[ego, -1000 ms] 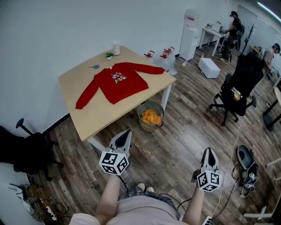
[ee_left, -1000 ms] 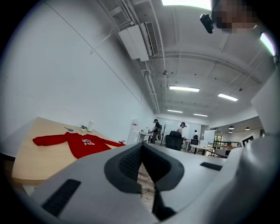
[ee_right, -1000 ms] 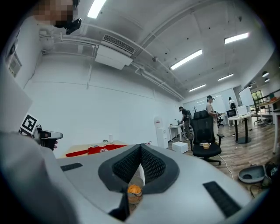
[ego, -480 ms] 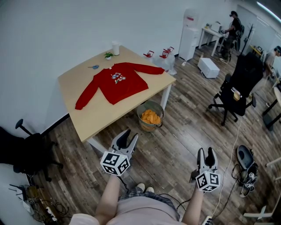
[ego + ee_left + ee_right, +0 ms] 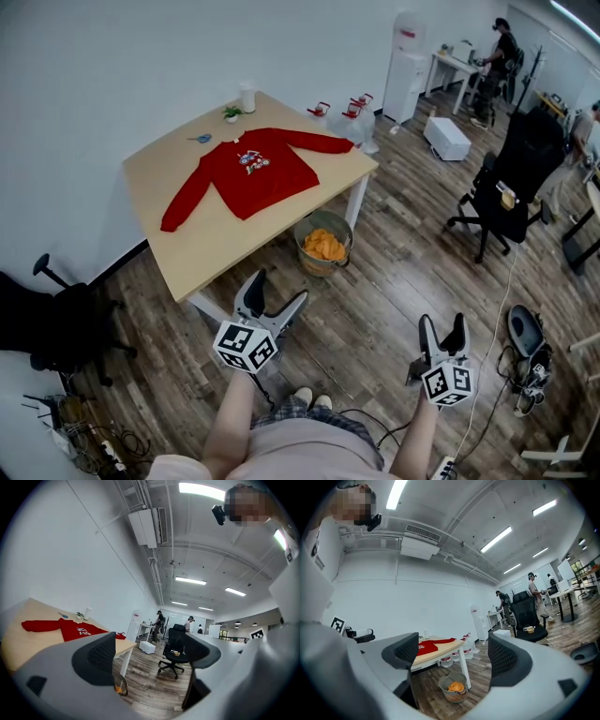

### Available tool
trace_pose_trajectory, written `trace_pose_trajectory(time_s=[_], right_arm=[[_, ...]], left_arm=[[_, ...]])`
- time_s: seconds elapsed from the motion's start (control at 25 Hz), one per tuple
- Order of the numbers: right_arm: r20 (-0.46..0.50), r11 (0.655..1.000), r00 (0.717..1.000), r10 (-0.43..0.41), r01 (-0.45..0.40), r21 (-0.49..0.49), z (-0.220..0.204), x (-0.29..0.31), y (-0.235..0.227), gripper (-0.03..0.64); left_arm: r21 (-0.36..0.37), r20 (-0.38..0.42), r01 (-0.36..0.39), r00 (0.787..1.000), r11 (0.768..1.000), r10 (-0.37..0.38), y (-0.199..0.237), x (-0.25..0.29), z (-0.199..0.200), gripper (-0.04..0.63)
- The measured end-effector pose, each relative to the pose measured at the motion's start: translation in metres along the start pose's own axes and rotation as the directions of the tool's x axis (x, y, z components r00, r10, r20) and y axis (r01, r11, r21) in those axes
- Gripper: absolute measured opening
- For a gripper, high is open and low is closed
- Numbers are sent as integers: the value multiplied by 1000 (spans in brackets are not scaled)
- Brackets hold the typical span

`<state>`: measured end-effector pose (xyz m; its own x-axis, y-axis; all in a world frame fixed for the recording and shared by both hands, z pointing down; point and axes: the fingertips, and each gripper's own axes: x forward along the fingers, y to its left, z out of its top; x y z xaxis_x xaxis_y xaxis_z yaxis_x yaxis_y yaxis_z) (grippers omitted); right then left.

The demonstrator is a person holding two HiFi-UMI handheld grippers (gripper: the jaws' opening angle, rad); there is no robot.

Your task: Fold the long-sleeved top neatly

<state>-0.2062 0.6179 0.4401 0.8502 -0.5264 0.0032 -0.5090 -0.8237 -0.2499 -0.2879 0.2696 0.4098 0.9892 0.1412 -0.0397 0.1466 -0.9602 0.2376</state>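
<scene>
**A:** Starting at the left, where's the garment?

**B:** The red long-sleeved top lies flat on the wooden desk, front up, with both sleeves spread outward and the collar toward the wall. Just beyond the collar stand a small plant and a white cylinder

**A:** And the left gripper?

**B:** The left gripper is held over the wood floor, short of the desk and well apart from the top, pointing level. Its jaws have just been opening and now stand wide apart. Its own view shows only the room in the gap, so they hold nothing

**A:** What sits by the desk's corner?

**B:** A metal bucket on the floor, with something orange inside

**A:** Then the right gripper?

**B:** The right gripper is further right, also over the floor and far from the top. Its jaws have likewise just been opening and are spread, with nothing between the pads

**A:** Anything past that?

**B:** A black office chair stands well off to the right
</scene>
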Motion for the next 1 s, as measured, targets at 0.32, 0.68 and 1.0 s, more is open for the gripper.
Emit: trace_pose_trajectory(time_s=[0.32,0.68,1.0], right_arm=[[-5,1000,1000,-12,12,-10,-3,20,5,449],[0,1000,1000,11,-11,2,-13,50,19,449],[1,999,999,52,-52,14,-15,94,22,448]], left_arm=[[0,-10,0,1000,1000,0,18,12,-3,440],[17,-24,-25,999,1000,26,50,19,-8,439],[28,-27,-48,998,998,49,70,45,-8,439]])
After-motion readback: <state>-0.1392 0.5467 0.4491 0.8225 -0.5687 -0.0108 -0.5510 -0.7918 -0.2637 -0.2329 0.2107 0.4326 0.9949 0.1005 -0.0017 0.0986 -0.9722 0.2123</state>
